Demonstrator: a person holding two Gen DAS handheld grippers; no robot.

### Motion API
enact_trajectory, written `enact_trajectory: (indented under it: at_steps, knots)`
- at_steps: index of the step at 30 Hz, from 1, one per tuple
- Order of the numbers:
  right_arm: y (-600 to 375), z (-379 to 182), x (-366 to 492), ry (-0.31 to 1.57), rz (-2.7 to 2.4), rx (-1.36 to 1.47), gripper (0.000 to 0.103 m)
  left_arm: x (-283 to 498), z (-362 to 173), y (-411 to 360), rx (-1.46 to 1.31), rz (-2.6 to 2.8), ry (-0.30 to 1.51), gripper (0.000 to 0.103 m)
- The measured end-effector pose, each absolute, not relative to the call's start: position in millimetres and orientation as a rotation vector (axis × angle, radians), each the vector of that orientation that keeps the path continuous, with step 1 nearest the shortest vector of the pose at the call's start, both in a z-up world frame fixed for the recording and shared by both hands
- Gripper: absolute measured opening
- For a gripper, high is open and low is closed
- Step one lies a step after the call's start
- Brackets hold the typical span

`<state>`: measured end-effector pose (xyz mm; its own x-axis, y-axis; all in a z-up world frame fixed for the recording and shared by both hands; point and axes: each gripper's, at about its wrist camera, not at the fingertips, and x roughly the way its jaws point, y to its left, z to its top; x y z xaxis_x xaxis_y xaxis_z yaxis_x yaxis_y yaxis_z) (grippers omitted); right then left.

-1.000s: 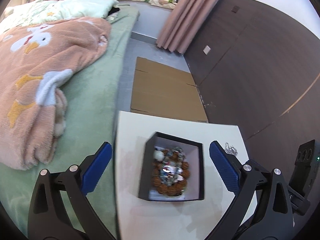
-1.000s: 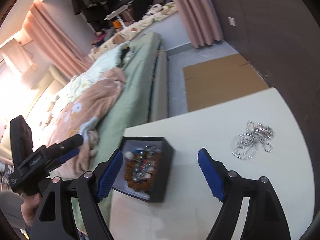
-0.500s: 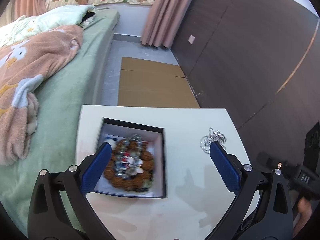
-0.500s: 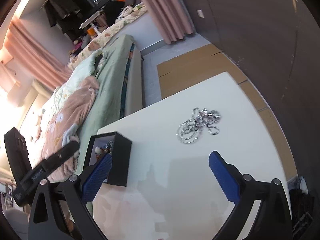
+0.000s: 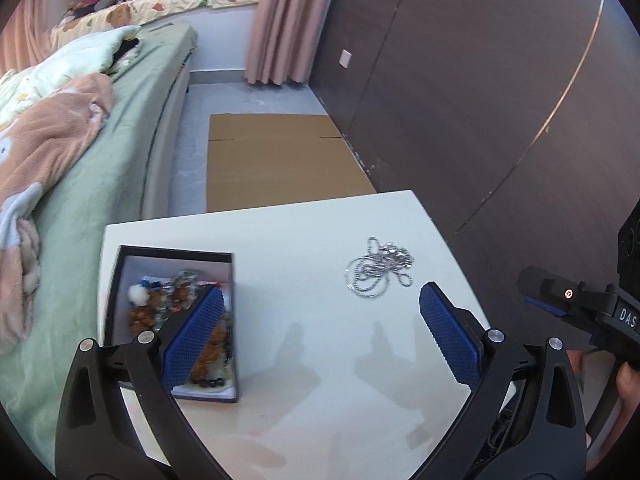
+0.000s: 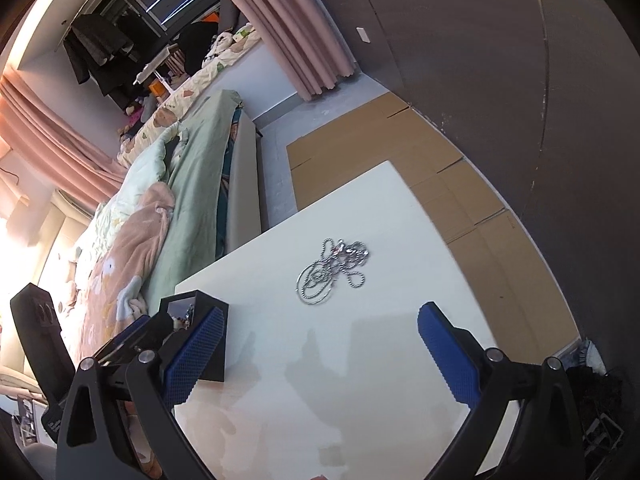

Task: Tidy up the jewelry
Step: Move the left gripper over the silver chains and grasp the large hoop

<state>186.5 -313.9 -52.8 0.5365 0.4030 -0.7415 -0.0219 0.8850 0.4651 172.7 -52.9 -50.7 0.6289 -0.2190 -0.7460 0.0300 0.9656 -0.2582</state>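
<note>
A tangled silver chain point(image 5: 379, 267) point(image 6: 332, 270) lies on the white table point(image 5: 304, 380) point(image 6: 340, 380), toward its far right part. A black box point(image 5: 176, 256) point(image 6: 208, 308) with beaded bracelets inside stands at the table's left. My left gripper point(image 5: 320, 332) hovers open above the table, its left pad over the box, the chain ahead of its right pad. My right gripper point(image 6: 320, 354) is open wide and empty, with the chain ahead, between its fingers. The left gripper's body shows at the lower left of the right wrist view.
A bed point(image 5: 100, 152) with a green sheet and pink blanket runs along the table's left. Flat cardboard point(image 5: 276, 160) lies on the floor beyond the table. A dark wall panel point(image 5: 480, 100) stands on the right. The right gripper's body point(image 5: 592, 316) and a hand show at the right edge.
Both grippers swung to the right, from over the black box toward the silver chain. The right gripper's jaws spread wider. The chain now sits nearer the middle of both views.
</note>
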Motion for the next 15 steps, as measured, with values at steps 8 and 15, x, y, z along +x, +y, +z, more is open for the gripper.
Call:
enact_trajectory:
  at_steps: [8, 15]
  knots:
    - [-341, -56, 189, 0.976, 0.232, 0.461, 0.088, 192, -52, -76, -0.257, -0.164, 0.898, 0.098]
    - [-366, -68, 205, 1.013, 0.221, 0.519, 0.063, 211, -65, -94, -0.256, -0.166, 0.924, 0.097]
